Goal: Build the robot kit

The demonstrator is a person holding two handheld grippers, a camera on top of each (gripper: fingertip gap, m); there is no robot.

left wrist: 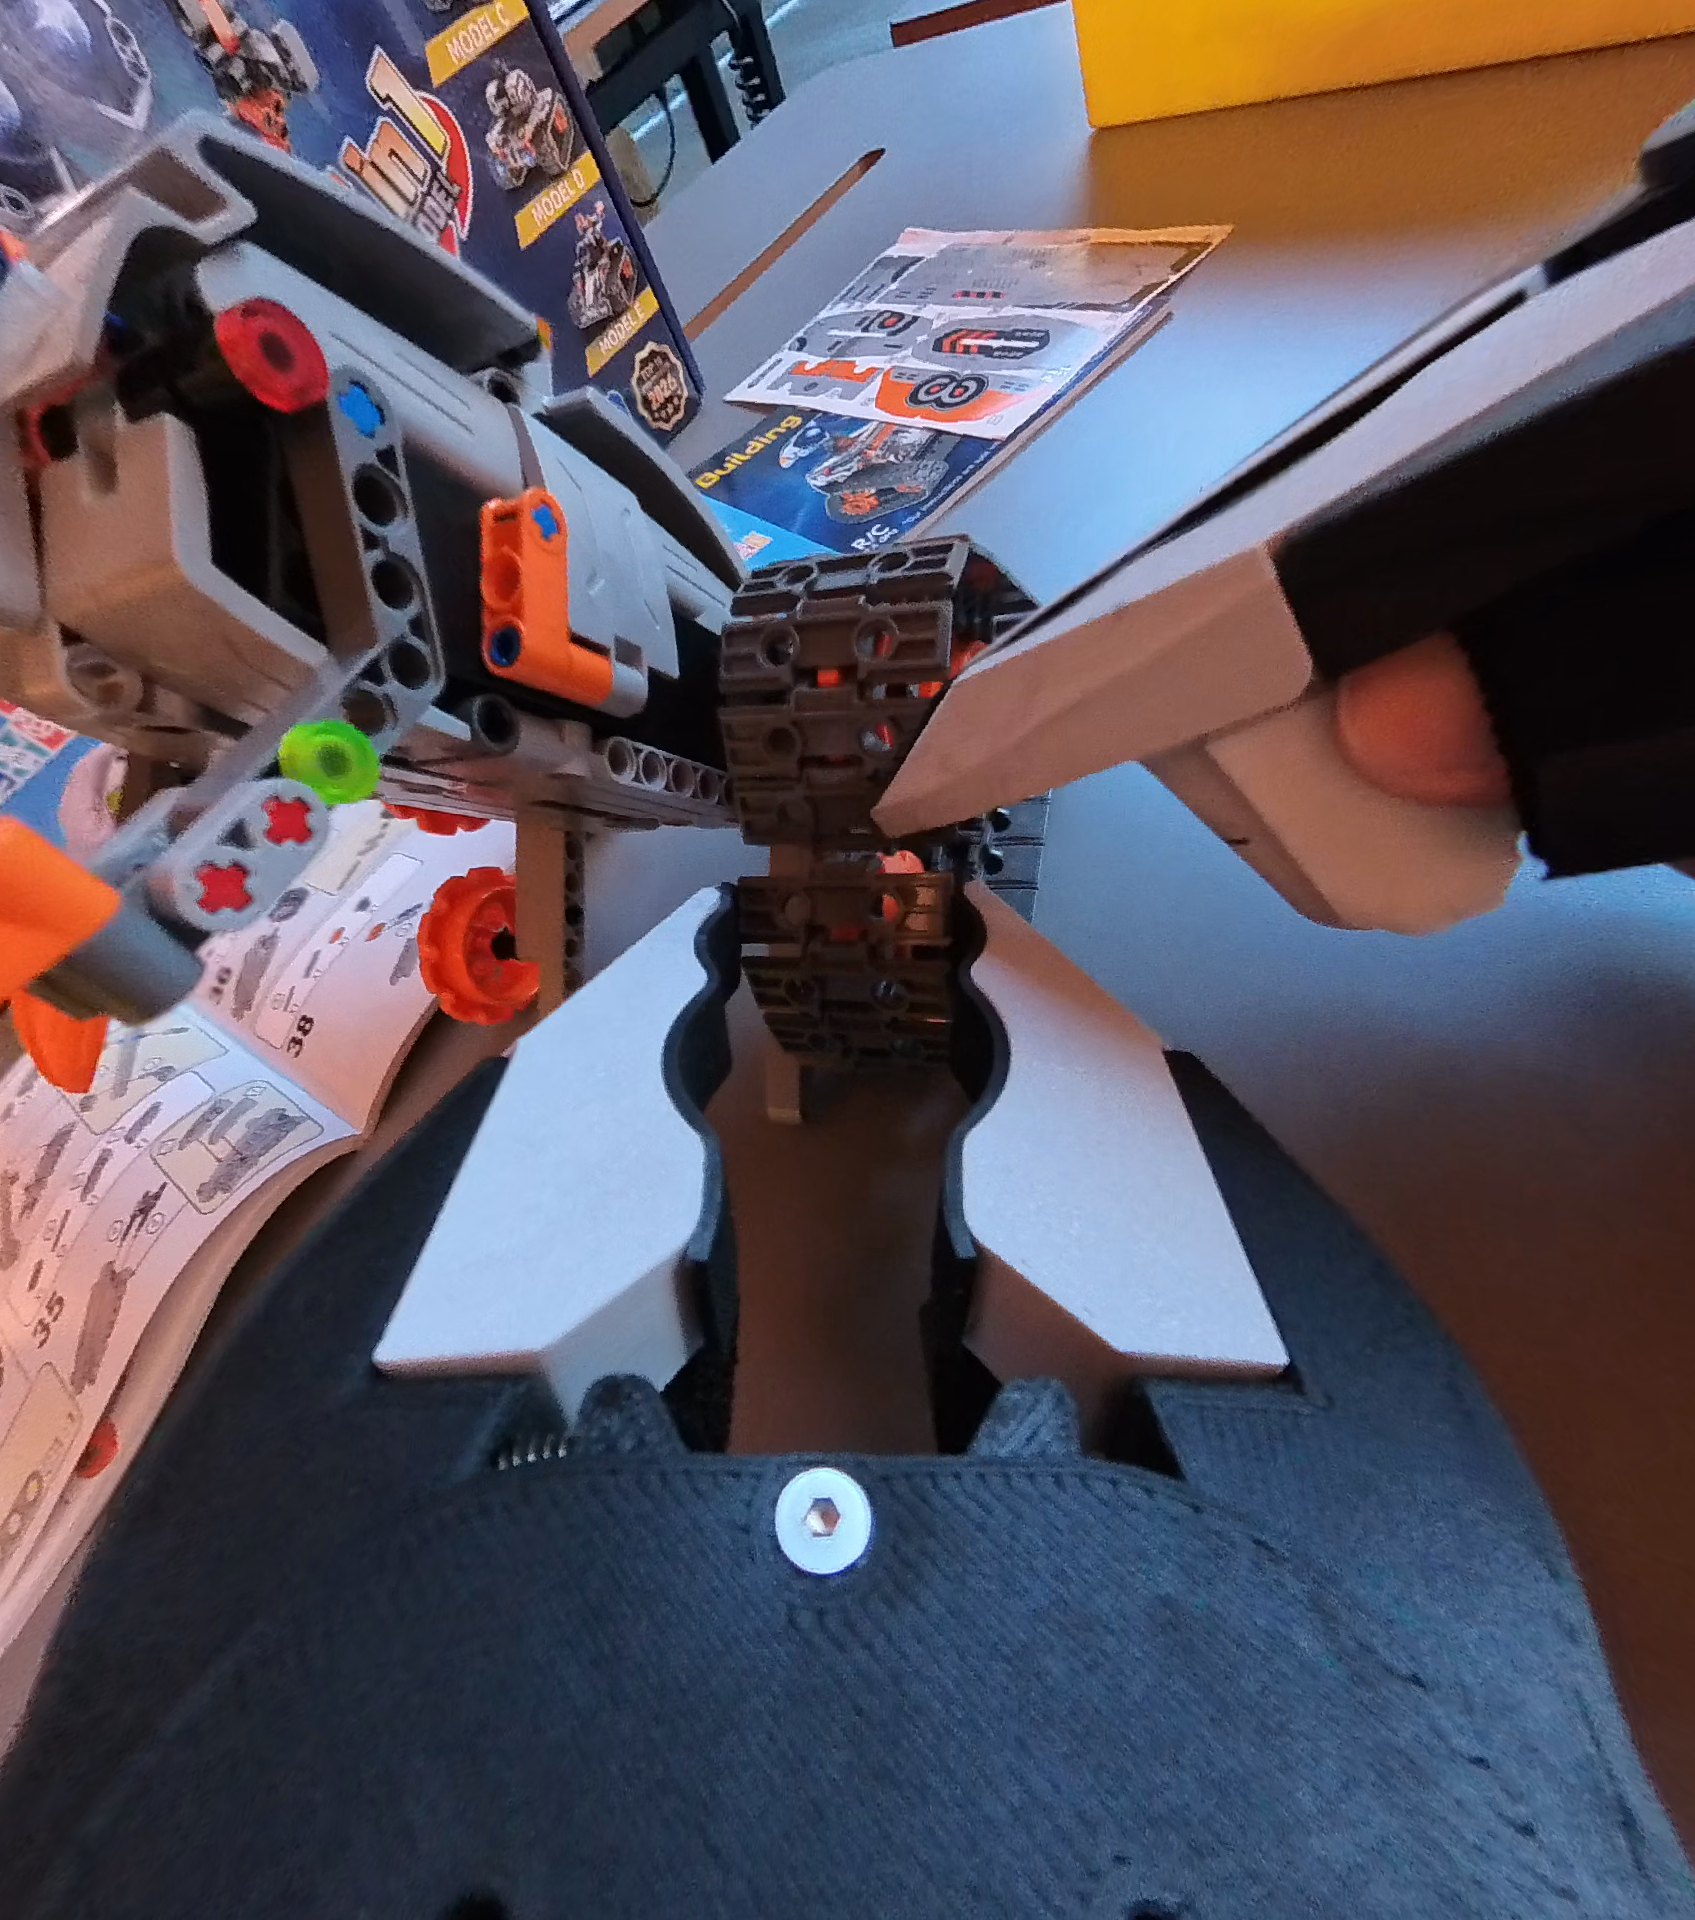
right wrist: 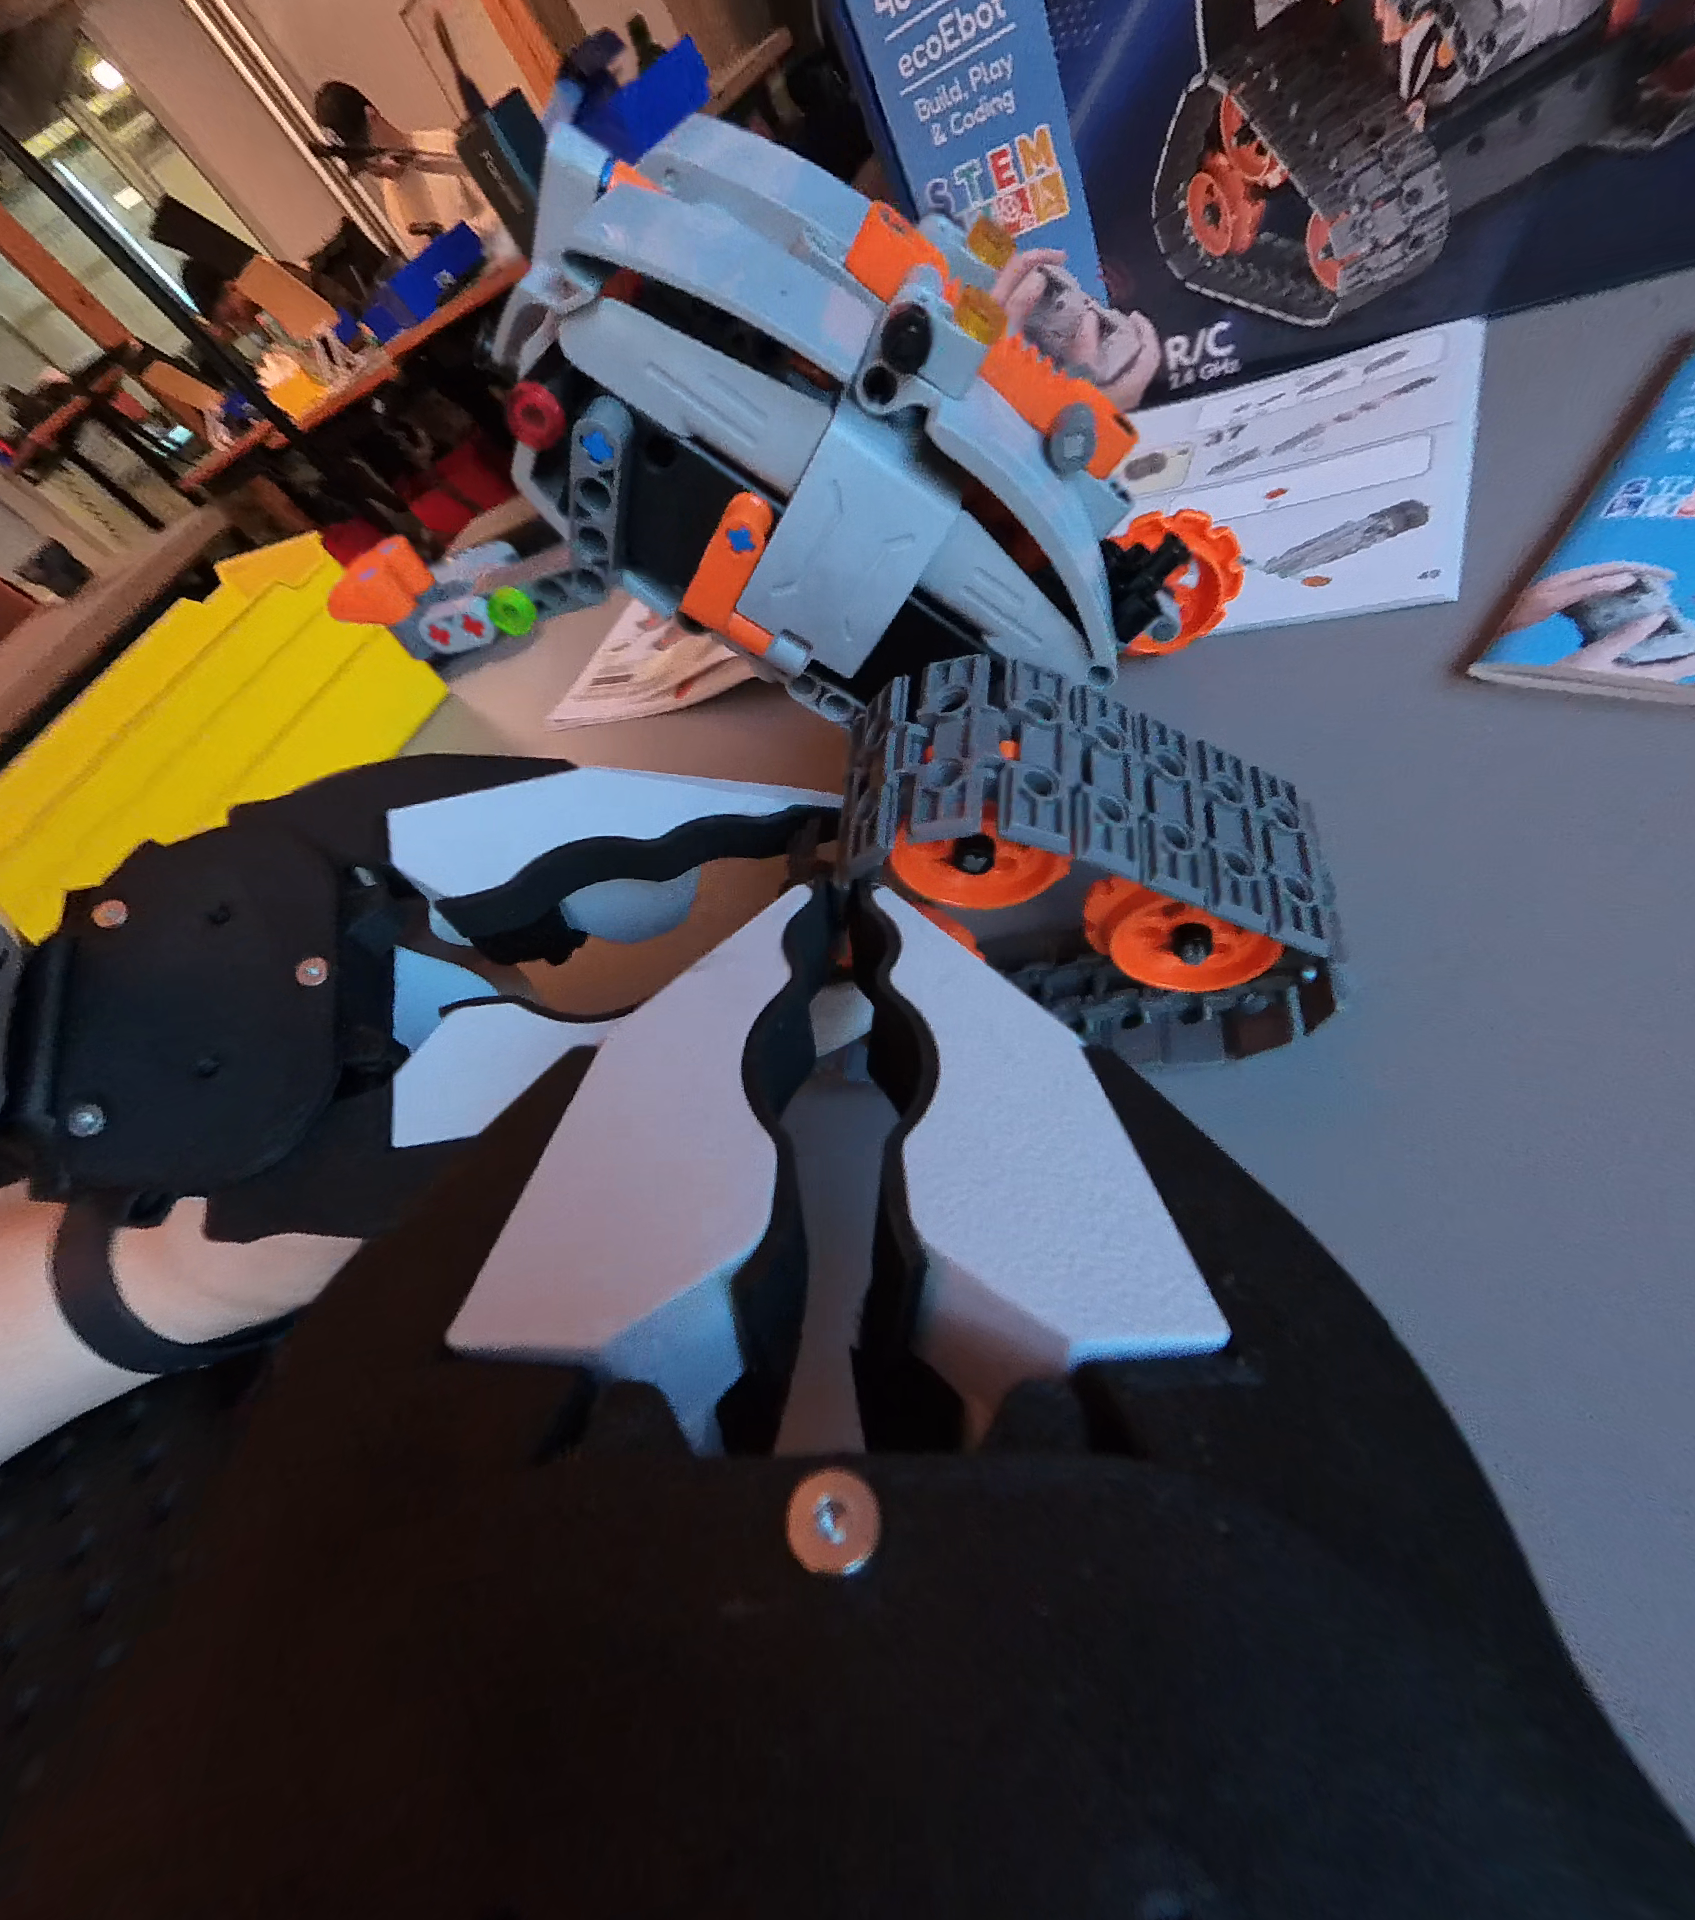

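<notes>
Grey track (left wrist: 843, 727) between 2 grippers (left wrist: 848, 935)

Your approach from the right is open grey table (right wrist: 1549, 1039). To the left, the yellow box (right wrist: 199, 717) blocks you; far side, the kit box (right wrist: 1445, 156) and booklets (right wrist: 1653, 520); the model (right wrist: 822, 436) overhangs the track (right wrist: 1113, 790).

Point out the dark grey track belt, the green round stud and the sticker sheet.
Dark grey track belt (right wrist: 1123, 790), right wrist view: on the top run of links.
Green round stud (left wrist: 329, 762), left wrist view: on its face.
Sticker sheet (left wrist: 947, 343), left wrist view: on the printed middle.
</notes>
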